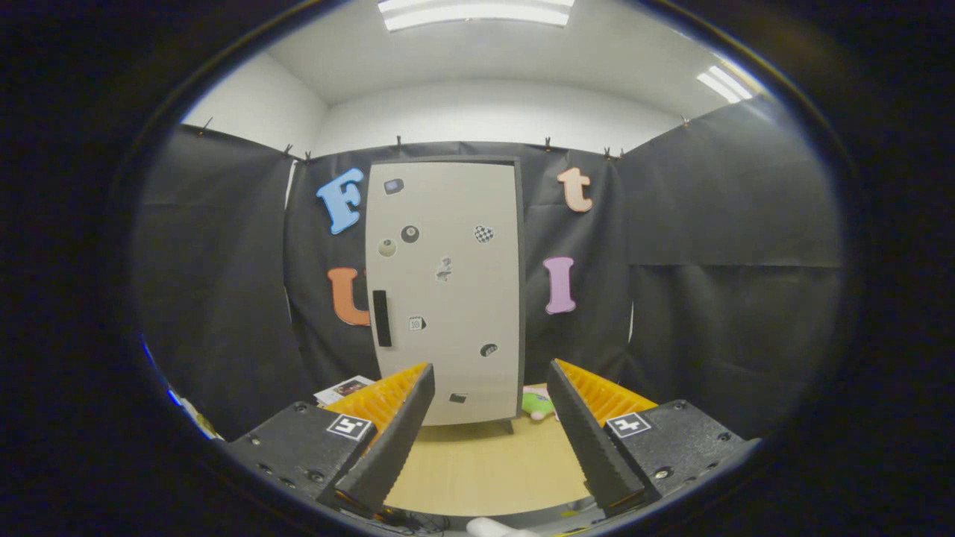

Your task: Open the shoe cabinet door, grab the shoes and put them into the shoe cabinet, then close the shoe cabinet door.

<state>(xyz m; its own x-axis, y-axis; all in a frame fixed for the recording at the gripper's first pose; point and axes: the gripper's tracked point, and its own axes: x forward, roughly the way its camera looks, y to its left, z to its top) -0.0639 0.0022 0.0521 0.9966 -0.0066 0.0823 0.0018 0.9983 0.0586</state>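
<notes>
Standing on a pale wooden worktop (pixel 485 466) in a booth of black cloth under two ceiling lights, one white cabinet (pixel 446 291) has its door shut, a black handle (pixel 381 318) at its left edge and about nine small stickers, too small to read. A printed card (pixel 343 388) lies left of it; a green and pink soft thing (pixel 539 403) sits at its right foot. The hand-held gripper (pixel 491 395) hangs before the cabinet, fingers apart and empty.
</notes>
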